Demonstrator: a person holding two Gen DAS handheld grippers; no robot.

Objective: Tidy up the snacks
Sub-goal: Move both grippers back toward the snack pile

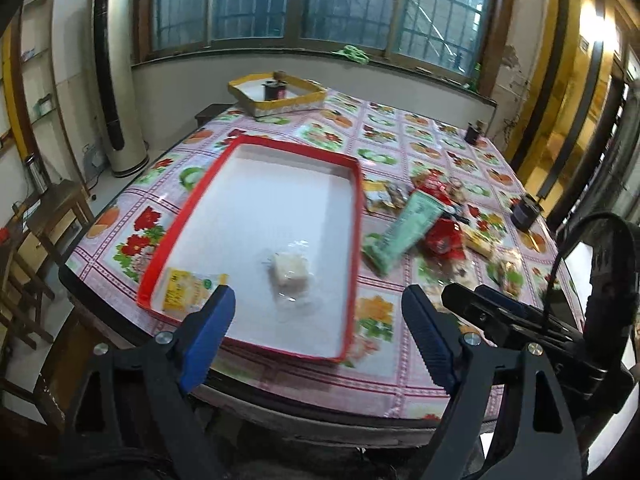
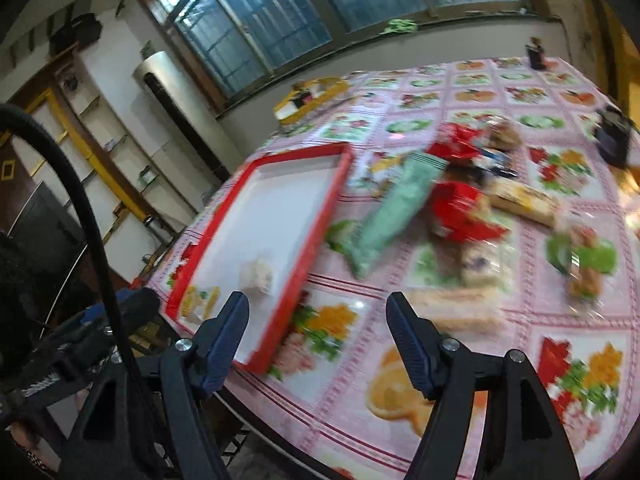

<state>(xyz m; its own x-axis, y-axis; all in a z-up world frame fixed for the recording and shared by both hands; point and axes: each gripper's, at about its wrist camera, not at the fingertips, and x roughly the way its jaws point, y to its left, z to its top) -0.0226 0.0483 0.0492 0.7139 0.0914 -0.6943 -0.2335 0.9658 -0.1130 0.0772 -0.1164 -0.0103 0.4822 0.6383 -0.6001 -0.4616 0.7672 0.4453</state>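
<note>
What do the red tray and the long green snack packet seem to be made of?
Red tray: probably cardboard, with thin straight walls, sharp corners and a matte white inside; plastic is possible. Long green snack packet: a soft plastic or foil film, with a crimped end seal and a light sheen.

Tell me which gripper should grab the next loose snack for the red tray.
Right, probably. The right gripper is open over the snack pile, nearest the pale wrapped bar. The left gripper, also open, faces the red tray.

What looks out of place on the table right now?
Only the unsorted pile beside the red tray: the green packet lies askew across the other snacks. The yellow packet and clear-wrapped snack already lie inside.
</note>
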